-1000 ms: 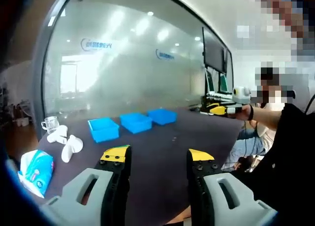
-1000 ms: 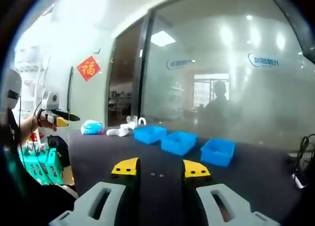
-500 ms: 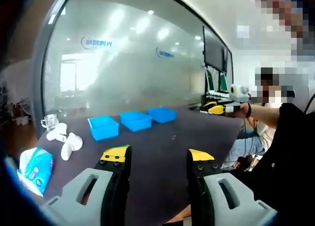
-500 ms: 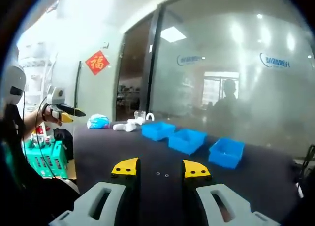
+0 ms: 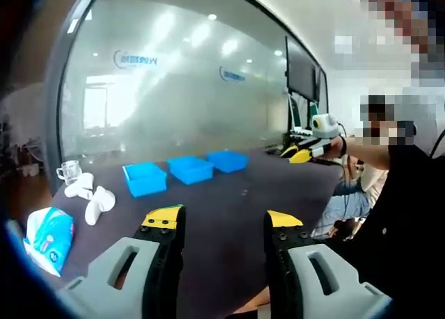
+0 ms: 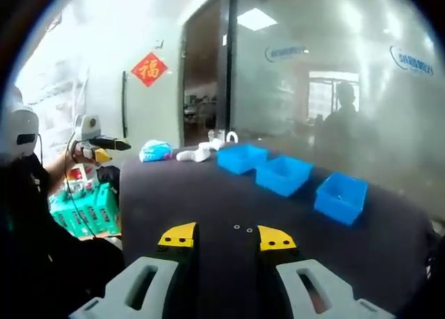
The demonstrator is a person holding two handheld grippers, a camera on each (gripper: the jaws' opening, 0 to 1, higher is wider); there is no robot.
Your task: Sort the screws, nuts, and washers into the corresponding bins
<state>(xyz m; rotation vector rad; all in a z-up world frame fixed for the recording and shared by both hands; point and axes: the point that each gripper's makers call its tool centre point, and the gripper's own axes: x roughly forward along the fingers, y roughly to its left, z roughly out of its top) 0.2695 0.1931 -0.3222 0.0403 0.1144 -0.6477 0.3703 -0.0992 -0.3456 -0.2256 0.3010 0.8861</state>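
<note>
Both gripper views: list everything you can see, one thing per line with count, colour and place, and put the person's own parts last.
bins: three, blue, in a row on the far part of the table, in front of the glass wall.
small hardware pieces: two, pale, on the table between the right gripper's jaw tips; too small to tell which kind.
table: one, dark, under everything.
white objects: a few, at the table's end beside the bins.
glass mug: one, clear, behind the white objects.
tissue pack: one, blue and white, near the table edge.
red paper sign: one, on the wall.
left gripper: grey with yellow tips, jaws apart, empty.
right gripper: same colours, jaws apart, empty.
</note>
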